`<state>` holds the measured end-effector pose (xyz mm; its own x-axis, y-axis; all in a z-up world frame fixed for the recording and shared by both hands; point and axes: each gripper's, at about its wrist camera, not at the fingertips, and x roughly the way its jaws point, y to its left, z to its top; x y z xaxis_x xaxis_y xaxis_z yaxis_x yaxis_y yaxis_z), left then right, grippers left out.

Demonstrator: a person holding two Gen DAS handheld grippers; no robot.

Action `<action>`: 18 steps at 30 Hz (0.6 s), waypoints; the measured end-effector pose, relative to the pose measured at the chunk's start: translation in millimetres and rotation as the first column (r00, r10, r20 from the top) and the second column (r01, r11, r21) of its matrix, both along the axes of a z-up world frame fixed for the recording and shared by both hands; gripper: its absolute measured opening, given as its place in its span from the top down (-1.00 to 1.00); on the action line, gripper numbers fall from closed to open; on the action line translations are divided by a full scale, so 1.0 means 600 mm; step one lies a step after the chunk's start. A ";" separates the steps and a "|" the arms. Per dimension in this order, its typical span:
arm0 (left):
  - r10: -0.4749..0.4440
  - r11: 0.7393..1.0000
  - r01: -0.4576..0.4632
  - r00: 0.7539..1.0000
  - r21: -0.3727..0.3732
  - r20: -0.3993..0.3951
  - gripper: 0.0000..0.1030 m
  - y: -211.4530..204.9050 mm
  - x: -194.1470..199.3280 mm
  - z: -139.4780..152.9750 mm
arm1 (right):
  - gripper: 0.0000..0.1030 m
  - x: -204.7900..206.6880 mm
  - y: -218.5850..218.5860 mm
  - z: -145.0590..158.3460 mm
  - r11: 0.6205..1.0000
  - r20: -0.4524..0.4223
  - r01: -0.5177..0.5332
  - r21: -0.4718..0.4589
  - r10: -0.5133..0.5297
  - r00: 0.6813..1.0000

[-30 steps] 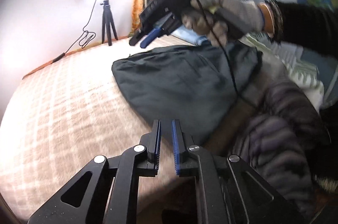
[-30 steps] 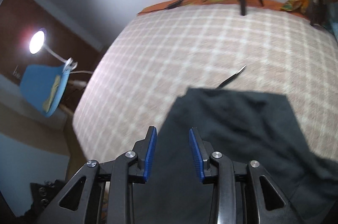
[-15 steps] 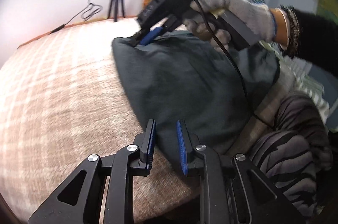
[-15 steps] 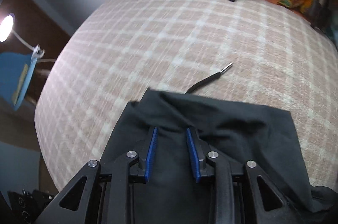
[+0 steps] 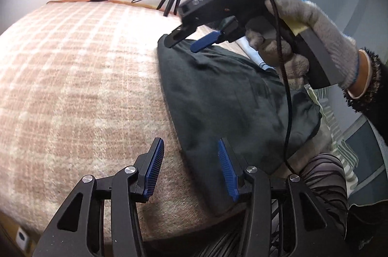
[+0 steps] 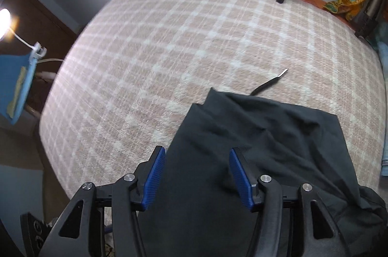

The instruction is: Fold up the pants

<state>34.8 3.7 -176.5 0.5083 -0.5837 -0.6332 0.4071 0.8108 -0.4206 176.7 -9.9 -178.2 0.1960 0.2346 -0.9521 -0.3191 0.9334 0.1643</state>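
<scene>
You hold both tools with jaws spread wide and empty, so nothing is gripped. Your left gripper (image 5: 189,166) straddles the near edge of the dark grey cloth pants (image 5: 230,97), likely lined up to take that edge. Your right gripper (image 6: 197,178) hangs over the far end of the pants, close above the cloth, probably ready for the matching grip. The pants lie on the beige checked blanket (image 6: 194,38), already doubled into a rough rectangle with soft creases, 1 drawstring tip (image 6: 269,82) poking out beyond the edge.
</scene>
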 end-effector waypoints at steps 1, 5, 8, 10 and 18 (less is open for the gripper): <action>0.002 1.000 -0.002 1.000 -0.002 -0.007 0.13 0.000 0.000 -0.004 | -0.11 -0.001 0.007 -0.005 1.000 -0.008 0.001 -0.023 -0.001 1.000; 0.001 1.000 -0.001 1.000 0.013 0.000 0.13 -0.009 -0.001 -0.003 | -0.11 0.004 0.039 -0.029 0.995 -0.041 0.023 -0.092 -0.027 0.999; -0.016 1.000 0.016 1.000 0.026 0.003 0.13 -0.017 -0.001 -0.001 | -0.14 0.009 0.054 -0.037 0.992 -0.051 0.046 -0.121 -0.053 0.997; -0.030 0.999 0.030 1.000 0.028 0.008 0.13 -0.024 -0.003 -0.001 | -0.15 0.011 0.064 -0.043 0.987 -0.053 0.051 -0.150 -0.059 0.997; -0.054 0.998 0.053 0.998 0.037 0.024 0.13 -0.040 -0.008 -0.005 | 0.03 0.023 0.099 -0.054 0.974 -0.072 0.026 -0.225 -0.044 0.996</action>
